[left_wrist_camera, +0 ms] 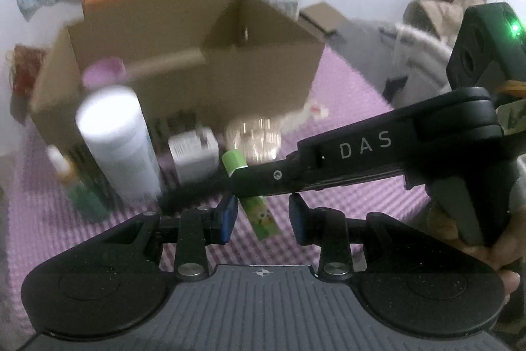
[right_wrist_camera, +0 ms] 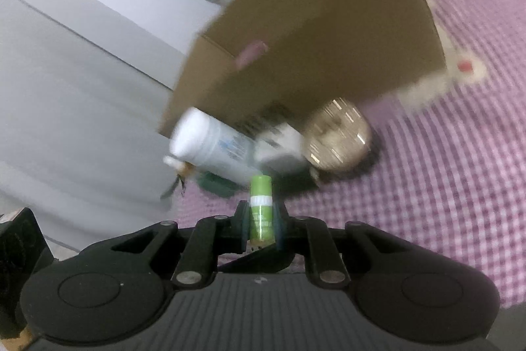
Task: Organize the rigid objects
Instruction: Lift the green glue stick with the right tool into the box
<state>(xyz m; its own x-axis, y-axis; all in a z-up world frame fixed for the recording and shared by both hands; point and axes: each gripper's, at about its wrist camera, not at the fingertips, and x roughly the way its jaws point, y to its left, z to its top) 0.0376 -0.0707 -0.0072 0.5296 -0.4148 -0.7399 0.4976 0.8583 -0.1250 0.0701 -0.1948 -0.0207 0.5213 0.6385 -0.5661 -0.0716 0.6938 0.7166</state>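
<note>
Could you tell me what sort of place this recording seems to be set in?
Probably a home room: a pink checked cloth covers the surface, cardboard boxes hold household stuff, and toiletry-like bottles stand beside them.

cardboard box (left_wrist_camera: 184, 61) top open, white bottle (left_wrist_camera: 118, 143) crowding its front

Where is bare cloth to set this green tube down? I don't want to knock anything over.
Free: the checked cloth right of the round clear container, and the strip in front of the right hand-held gripper holding the green tube. Crowded: the cardboard box front, where the white bottle and small white box cluster.
</note>
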